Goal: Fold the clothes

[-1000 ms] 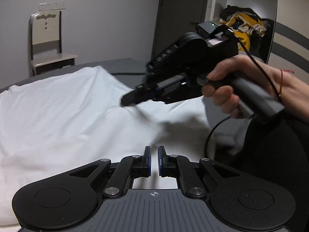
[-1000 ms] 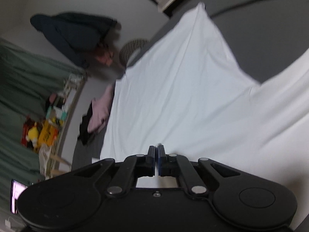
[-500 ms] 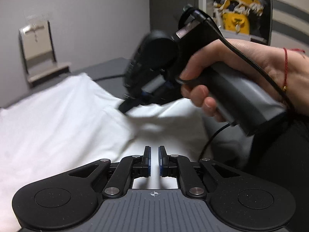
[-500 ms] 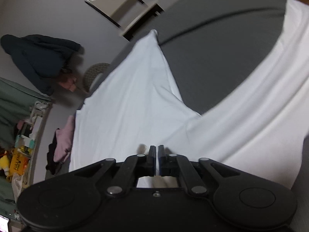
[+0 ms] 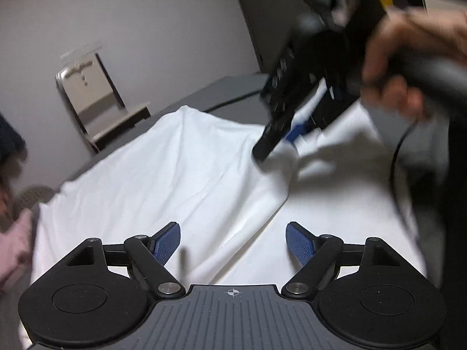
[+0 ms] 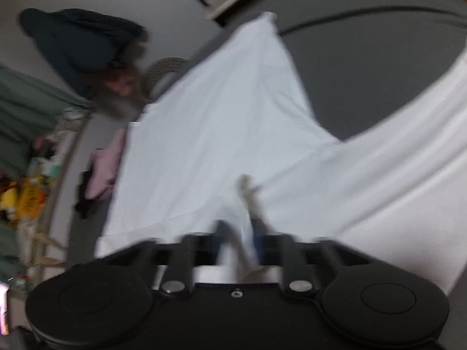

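While the white garment [image 5: 181, 180] lies spread across the grey bed [image 6: 364, 67], the left gripper [image 5: 233, 243] hovers above it with its blue-padded fingers [image 5: 166, 243] spread wide and nothing between them. A raised fold of the cloth runs ahead of those fingers toward the right gripper [image 5: 280, 143], held in a person's hand [image 5: 408, 67]. In the blurred right wrist view, the right gripper's fingers [image 6: 223, 230] stand a little apart with a ridge of white cloth between them; whether they press on it I cannot tell. Beyond the fingers a chair [image 5: 96, 102] stands by the wall, and pink clothing [image 6: 105, 169] lies left of the garment.
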Motion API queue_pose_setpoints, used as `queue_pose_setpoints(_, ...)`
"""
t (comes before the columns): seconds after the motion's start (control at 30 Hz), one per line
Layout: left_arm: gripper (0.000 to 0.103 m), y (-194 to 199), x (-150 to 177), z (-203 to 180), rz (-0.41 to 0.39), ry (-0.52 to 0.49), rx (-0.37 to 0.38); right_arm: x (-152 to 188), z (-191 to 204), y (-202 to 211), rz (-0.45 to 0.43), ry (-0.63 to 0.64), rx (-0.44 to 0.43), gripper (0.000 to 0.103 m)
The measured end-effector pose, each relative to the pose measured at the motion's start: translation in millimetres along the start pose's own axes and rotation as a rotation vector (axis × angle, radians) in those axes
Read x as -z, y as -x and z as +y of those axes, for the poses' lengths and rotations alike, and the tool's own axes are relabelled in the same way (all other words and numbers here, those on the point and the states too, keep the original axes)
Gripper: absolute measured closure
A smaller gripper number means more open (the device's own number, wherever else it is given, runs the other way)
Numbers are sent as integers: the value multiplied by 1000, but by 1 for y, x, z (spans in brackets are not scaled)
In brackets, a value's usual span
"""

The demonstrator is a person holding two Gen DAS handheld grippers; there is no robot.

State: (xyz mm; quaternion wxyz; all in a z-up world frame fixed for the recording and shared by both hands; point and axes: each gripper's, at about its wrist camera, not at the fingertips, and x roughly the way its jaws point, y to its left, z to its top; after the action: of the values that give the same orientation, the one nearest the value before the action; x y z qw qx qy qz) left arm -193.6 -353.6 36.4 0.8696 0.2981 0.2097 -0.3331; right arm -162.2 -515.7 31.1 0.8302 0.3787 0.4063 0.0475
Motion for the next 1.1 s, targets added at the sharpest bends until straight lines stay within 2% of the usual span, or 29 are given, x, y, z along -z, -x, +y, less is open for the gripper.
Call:
queue_pose_setpoints(0.07,23,1,3,1,20,10,-28,0,4,8,-28,5,-26,100)
queue_pose_setpoints(0.13,23,5,5,10,31,77,-34,0,8,16,-57,10,-52,100)
queue_pose_setpoints(0.2,23,16,6,19,5,101,-53,-6,2,26,-61,-31,-81,101)
queue_pose_setpoints(0.27,23,28,5,33,-34,75,-42,-12,-7,37,-41,-62,-83,101)
queue_pose_setpoints(0.33,23,44,3,53,-68,-15,13,-16,-14,46,-22,-61,-40,101)
queue_pose_setpoints(0.4,23,63,4,74,-60,-163,71,-19,-20,49,-3,-53,7,101)
queue_pose_setpoints(0.5,23,91,17,104,111,-444,98,-15,-23,41,44,-33,88,101)
queue_pose_setpoints(0.57,23,119,33,128,224,-546,117,-12,-20,35,56,-1,160,101)
queue_pose_setpoints(0.6,23,133,41,139,274,-558,122,-10,-19,35,50,-2,172,101)
queue_pose_setpoints(0.67,23,154,54,156,340,-534,118,-7,-15,43,28,-19,163,101)
queue_pose_setpoints(0.77,22,173,71,169,365,-418,99,-4,-8,41,37,5,222,101)
queue_pose_setpoints(0.93,22,143,94,174,282,-255,56,-3,5,29,76,68,388,97)
queue_pose_setpoints(1.0,23,130,97,180,243,-163,87,-6,14,33,64,94,462,83)
queue_pose_setpoints(1.07,24,119,101,183,209,-117,96,-6,43,41,21,207,519,76)
queue_pose_setpoints(1.1,29,114,103,186,203,-97,95,-5,59,45,-2,272,545,75)
